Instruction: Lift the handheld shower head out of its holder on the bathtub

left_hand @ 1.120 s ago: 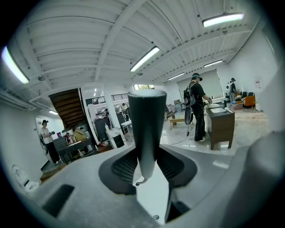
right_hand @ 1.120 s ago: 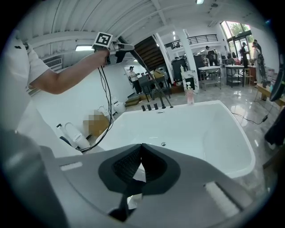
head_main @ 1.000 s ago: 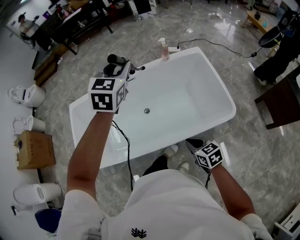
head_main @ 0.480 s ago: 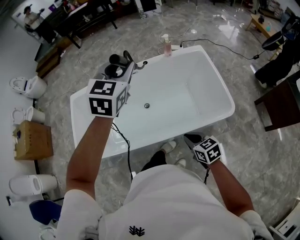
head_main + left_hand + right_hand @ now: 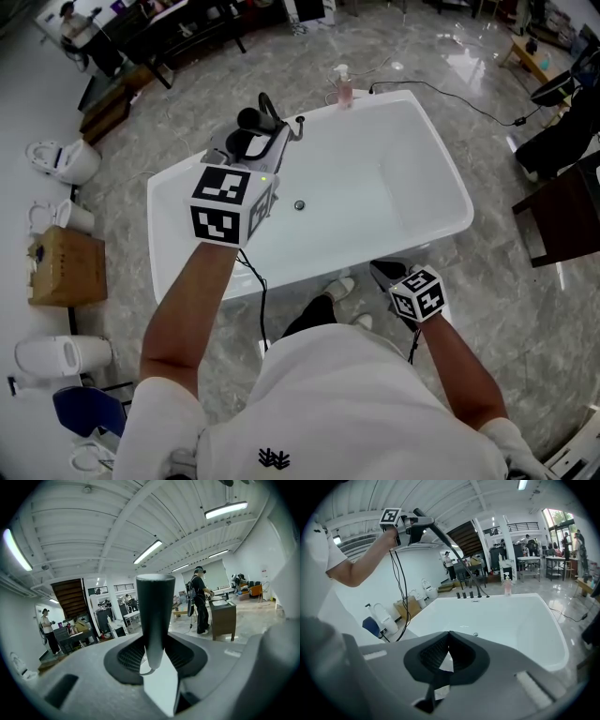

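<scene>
Left claw (image 5: 157,654) grips slim, seemingly black shower head (image 5: 155,611).

floor (image 5: 187,103): grey marble | on it: white bathtub (image 5: 457,192), cardboard box (image 5: 66,269), toilet (image 5: 61,161) | bathtub rim: pink bottle (image 5: 344,87)

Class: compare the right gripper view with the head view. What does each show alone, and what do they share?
Right gripper view only: the right gripper, jaws shut and empty, and a dark staircase. Head view only: the person's shoes and that gripper's marker cube. Both: the bathtub, the pink bottle, and the left gripper raised, gripping the shower head.
</scene>
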The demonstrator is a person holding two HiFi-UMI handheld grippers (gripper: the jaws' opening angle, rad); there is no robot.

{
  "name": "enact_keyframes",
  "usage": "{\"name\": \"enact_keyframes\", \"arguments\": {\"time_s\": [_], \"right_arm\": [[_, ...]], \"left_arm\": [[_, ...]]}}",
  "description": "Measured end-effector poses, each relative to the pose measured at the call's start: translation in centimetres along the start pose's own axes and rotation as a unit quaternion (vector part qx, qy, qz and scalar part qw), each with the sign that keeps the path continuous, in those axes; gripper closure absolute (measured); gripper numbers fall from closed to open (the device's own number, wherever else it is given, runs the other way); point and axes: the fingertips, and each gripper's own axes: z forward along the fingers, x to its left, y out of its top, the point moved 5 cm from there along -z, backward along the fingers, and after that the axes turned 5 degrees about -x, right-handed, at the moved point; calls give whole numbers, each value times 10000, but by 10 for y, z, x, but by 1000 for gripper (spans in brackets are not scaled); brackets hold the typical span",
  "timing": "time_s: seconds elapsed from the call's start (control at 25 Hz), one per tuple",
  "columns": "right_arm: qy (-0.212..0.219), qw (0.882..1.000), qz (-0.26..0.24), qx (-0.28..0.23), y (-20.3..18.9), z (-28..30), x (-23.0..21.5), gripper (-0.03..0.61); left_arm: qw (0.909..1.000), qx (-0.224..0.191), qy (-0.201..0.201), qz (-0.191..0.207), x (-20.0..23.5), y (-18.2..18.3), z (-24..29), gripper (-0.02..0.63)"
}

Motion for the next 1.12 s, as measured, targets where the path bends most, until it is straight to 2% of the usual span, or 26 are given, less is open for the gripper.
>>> {"name": "enact_keyframes", "arguments": {"time_s": [0.52,1.12], "right_arm": [[-53,10000,-35,-15,2,-4,6,565],[-56,10000,4,-9,-1,-5,7,565]], "left_arm": [[9997,118,81,-175,-1,-18,-20,475],[9995,139,25,-269,-8,-24,-19,475]]}}
